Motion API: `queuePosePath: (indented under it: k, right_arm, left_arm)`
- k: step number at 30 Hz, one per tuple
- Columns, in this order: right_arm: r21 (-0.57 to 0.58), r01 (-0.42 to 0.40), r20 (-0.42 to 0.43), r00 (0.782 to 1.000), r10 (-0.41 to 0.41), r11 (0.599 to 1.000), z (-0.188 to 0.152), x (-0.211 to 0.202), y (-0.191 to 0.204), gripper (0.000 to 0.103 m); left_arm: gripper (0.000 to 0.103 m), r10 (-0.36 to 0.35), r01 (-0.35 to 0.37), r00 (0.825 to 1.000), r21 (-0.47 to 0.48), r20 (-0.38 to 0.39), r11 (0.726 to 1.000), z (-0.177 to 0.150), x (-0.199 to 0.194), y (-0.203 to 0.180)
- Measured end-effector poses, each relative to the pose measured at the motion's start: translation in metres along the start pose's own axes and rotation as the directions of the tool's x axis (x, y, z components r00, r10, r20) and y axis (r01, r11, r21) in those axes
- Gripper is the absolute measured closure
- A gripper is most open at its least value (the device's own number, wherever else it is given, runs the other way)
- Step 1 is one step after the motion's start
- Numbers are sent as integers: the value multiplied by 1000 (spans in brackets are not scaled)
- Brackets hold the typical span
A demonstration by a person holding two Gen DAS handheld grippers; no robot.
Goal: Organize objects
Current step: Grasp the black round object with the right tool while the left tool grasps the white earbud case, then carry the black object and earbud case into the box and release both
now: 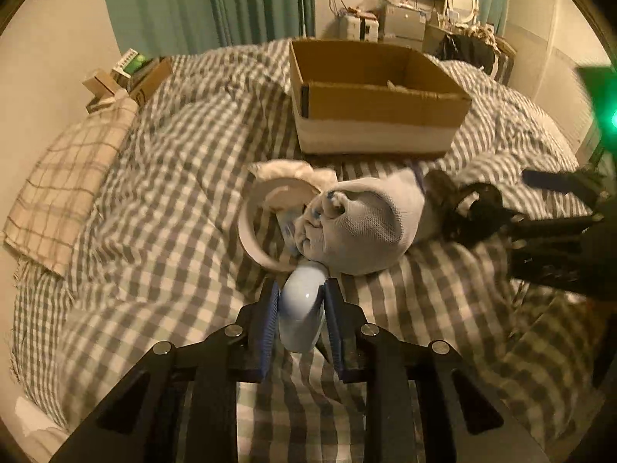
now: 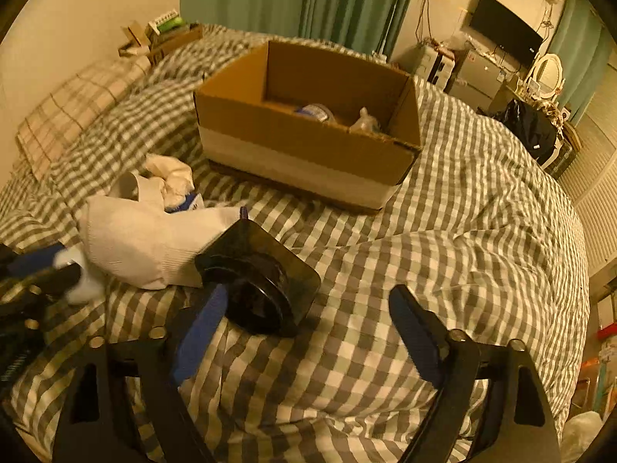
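My left gripper (image 1: 301, 301) is shut on a pale blue rounded object (image 1: 301, 314), low over the checked bed; it also shows at the left edge of the right wrist view (image 2: 77, 270). Just beyond it lie a white sock (image 1: 366, 227), a white ring-shaped band (image 1: 250, 231) and crumpled white cloth (image 1: 293, 171). A black dish-like object (image 2: 262, 289) lies right of the sock. My right gripper (image 2: 304, 301) is open, its left finger beside the black object. An open cardboard box (image 2: 308, 146) stands farther back with a few items inside.
A checked duvet (image 2: 462, 254) covers the bed. A plaid pillow (image 1: 65, 193) lies at the left, with small cartons (image 1: 127, 77) behind it. Green curtains, a TV (image 2: 505, 27) and a cluttered dresser stand beyond the bed.
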State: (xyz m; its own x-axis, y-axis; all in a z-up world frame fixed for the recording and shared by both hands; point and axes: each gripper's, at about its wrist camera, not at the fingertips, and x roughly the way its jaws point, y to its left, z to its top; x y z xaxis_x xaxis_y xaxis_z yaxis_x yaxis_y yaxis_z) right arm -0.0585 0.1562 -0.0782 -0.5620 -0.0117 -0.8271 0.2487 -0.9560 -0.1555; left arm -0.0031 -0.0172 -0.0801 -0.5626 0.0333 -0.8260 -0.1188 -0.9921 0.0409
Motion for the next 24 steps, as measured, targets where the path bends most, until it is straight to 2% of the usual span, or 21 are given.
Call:
queuePosePath:
  k: [2,5,7,10,17,19,24]
  right_arm:
    - [-4,0,-23,1000,0,1000,1,8,2,36]
    - [-11,-11,-52,999,11,1000,1,16,5,57]
    - [-15,-18,-59,998,17,1000,0,18,5,85]
    - [-12,-10,-39,999,10,1000,-2,12,5,89]
    - [-9,-12,38,999,12,1000,5,-29,0,90]
    - [-12,-2,67,998,2,1000,10,-44,-1,90]
    - [-15,13,138,990,-11,1000,28,-78,-11,91]
  left_arm:
    - [79,-6,6,1000,-10,11,1000,5,-4,3]
    - [79,-12,12,1000,-20,29,1000,11,-9,5]
    - [79,-11,12,999,-21,42,1000,14,-14,5]
    - [79,-14,15,998,-23,64,1000,18,-23,7]
    - [80,-44,47,991,-20,124,999,33,-49,5]
    - [80,-71,75,988,-26,135,997,41,-55,4]
    - [80,-86,86,980,7,179,996,67,-67,-7]
